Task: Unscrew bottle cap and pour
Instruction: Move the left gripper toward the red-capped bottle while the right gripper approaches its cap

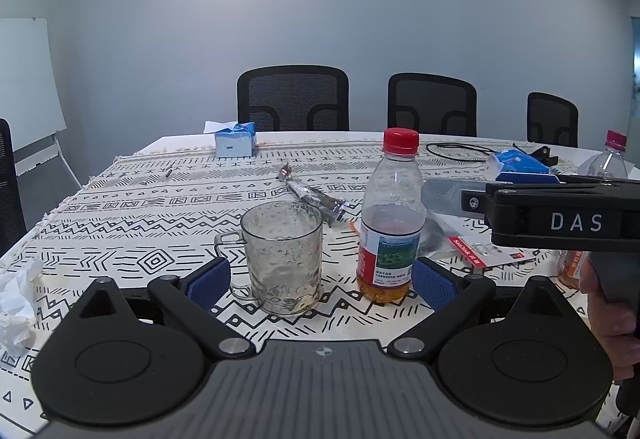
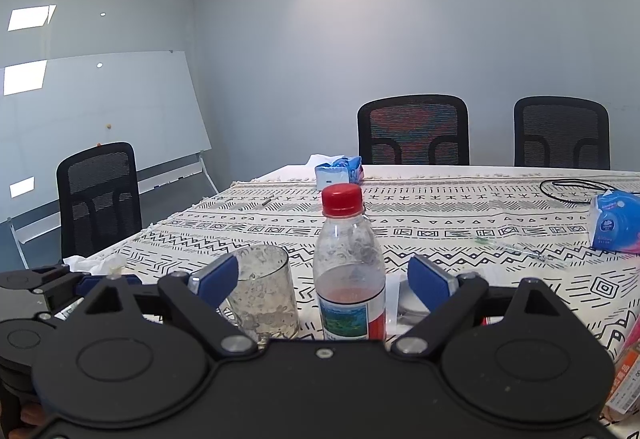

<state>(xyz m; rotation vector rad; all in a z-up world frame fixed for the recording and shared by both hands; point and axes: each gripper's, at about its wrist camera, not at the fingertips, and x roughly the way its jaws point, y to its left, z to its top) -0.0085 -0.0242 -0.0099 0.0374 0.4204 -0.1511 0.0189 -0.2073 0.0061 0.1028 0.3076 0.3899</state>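
Observation:
A clear plastic bottle [image 1: 390,219] [image 2: 348,279] with a red cap [image 1: 401,141] [image 2: 342,199] stands upright on the patterned tablecloth, with a little orange liquid at its bottom. Just left of it stands a textured glass mug [image 1: 284,257] [image 2: 266,295] holding a thin layer of liquid. My left gripper [image 1: 320,285] is open, its blue pads flanking the mug and bottle from the near side without touching. My right gripper [image 2: 324,279] is open too, and the bottle stands between its pads with gaps on both sides. From the left wrist view the right gripper [image 1: 440,197] reaches in beside the bottle's shoulder.
A foil wrapper [image 1: 316,197], tissue packs [image 1: 235,143] [image 2: 614,225], a black cable [image 2: 572,191], a card package [image 1: 488,251] and a second bottle with a pink cap [image 1: 610,159] lie about. Crumpled tissue [image 1: 16,303] sits near the left table edge. Black chairs [image 1: 292,99] line the far side.

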